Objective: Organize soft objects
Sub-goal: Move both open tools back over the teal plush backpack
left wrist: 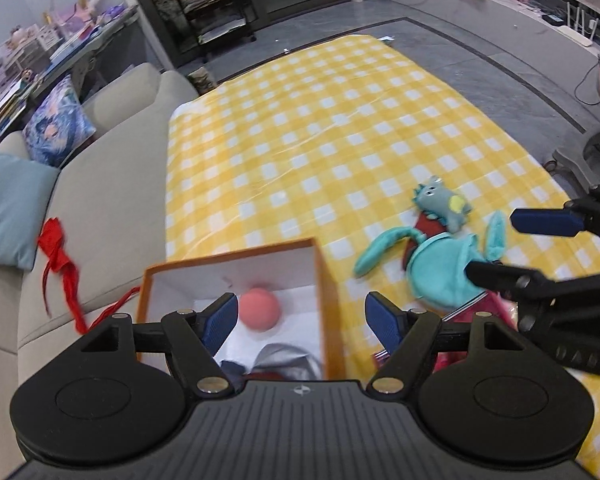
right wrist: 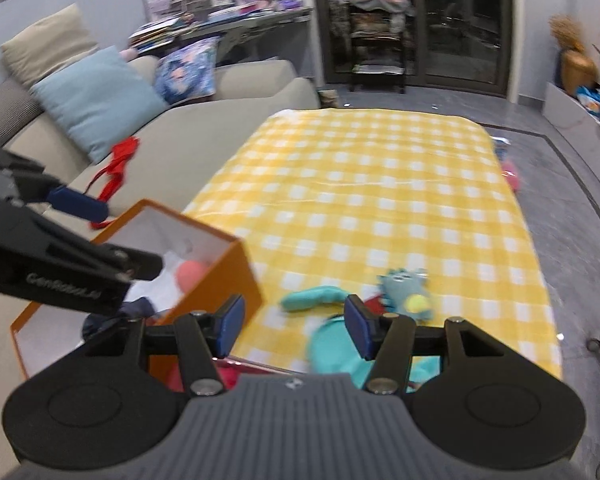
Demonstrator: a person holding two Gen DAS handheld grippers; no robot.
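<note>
An orange box (left wrist: 328, 280) (right wrist: 228, 272) with white lining stands at the near left of the yellow checked table. Inside lie a pink ball (left wrist: 259, 309) (right wrist: 190, 274), a grey item (left wrist: 284, 354) and dark cloth (right wrist: 132, 312). My left gripper (left wrist: 300, 324) (right wrist: 128, 236) is open and empty above the box. A teal long-eared plush (left wrist: 440, 268) (right wrist: 332, 340) lies right of the box, with a small grey-blue plush (left wrist: 444, 202) (right wrist: 406, 290) beside it. My right gripper (right wrist: 294, 326) (left wrist: 512, 244) is open and empty just above the teal plush. A pink soft item (left wrist: 496, 312) (right wrist: 224, 372) lies at the near table edge.
A beige sofa (left wrist: 112, 200) (right wrist: 188, 140) runs along the table's left, with a red ribbon (left wrist: 62, 256) (right wrist: 118, 168), a light blue cushion (right wrist: 96, 100) and a patterned cushion (left wrist: 58, 124). The checked tablecloth (left wrist: 340, 140) stretches far ahead. A pink object (right wrist: 510, 174) lies on the floor at right.
</note>
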